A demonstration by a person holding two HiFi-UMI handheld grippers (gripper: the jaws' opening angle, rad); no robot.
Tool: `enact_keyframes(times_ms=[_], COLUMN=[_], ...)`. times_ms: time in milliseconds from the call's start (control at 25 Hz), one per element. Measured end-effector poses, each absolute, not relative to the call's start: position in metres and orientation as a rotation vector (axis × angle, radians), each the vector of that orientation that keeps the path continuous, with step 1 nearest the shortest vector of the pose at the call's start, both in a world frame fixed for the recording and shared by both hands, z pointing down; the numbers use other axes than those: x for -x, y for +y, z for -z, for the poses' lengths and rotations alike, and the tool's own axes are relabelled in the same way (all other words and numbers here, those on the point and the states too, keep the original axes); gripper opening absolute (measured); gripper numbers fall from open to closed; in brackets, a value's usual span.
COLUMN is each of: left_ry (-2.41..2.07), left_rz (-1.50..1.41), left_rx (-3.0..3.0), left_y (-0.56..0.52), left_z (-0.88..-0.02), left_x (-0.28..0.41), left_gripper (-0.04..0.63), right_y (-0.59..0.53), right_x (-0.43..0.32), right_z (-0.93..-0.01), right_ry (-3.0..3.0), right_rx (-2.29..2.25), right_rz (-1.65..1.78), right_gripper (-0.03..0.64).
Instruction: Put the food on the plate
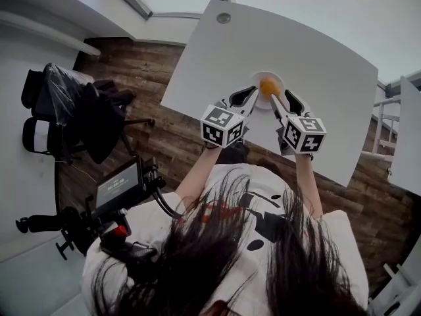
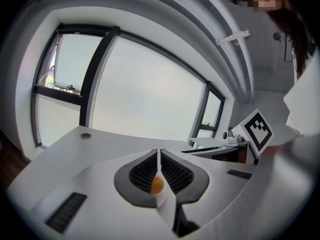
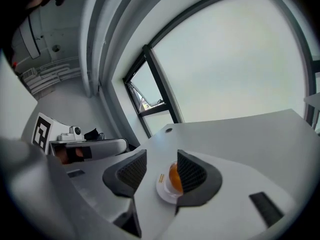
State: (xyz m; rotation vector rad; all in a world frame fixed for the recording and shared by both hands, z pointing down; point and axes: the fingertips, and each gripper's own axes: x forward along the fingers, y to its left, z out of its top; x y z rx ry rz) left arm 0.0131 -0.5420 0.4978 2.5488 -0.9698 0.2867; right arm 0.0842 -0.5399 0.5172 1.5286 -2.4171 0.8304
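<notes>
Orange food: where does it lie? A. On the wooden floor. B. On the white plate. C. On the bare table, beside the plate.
B: in the head view the food sits on the plate, and the right gripper view shows the same.

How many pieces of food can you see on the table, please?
1: an orange piece of food sits on the small white plate on the table, between the tips of the left gripper and the right gripper. They cover part of the plate, so more could be hidden.
</notes>
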Motion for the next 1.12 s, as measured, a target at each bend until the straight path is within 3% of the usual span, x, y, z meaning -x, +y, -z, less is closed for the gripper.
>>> enact_keyframes(times_ms=[40, 120, 360, 1120], left_ry=[-0.979, -0.996, -1.035, -1.012], left_rz=[-0.279, -0.265, -0.279, -0.349], left_rx=[-2.549, -2.558, -2.590, -2.580], left_y=[-0.538, -0.519, -0.438, -0.341], left_z=[-0.495, -0.488, -0.477, -0.485], left_x=[-0.015, -0.029, -0.078, -0.084], left_gripper=[0.006, 0.006, 0.006, 0.006], right_y=[-0.535, -0.515, -0.443, -0.362], right_x=[-0.086, -0.097, -0.127, -0.136], right_z=[-0.515, -0.509, -0.497, -0.504], right_ry=[-2.424, -2.453, -2.549, -2.534], right_rx=[-1.532, -1.529, -1.451, -1.489], right_rz=[-0.831, -0.843, -0.845, -0.914], right_gripper=[0.179, 0.152, 0.152, 0.152])
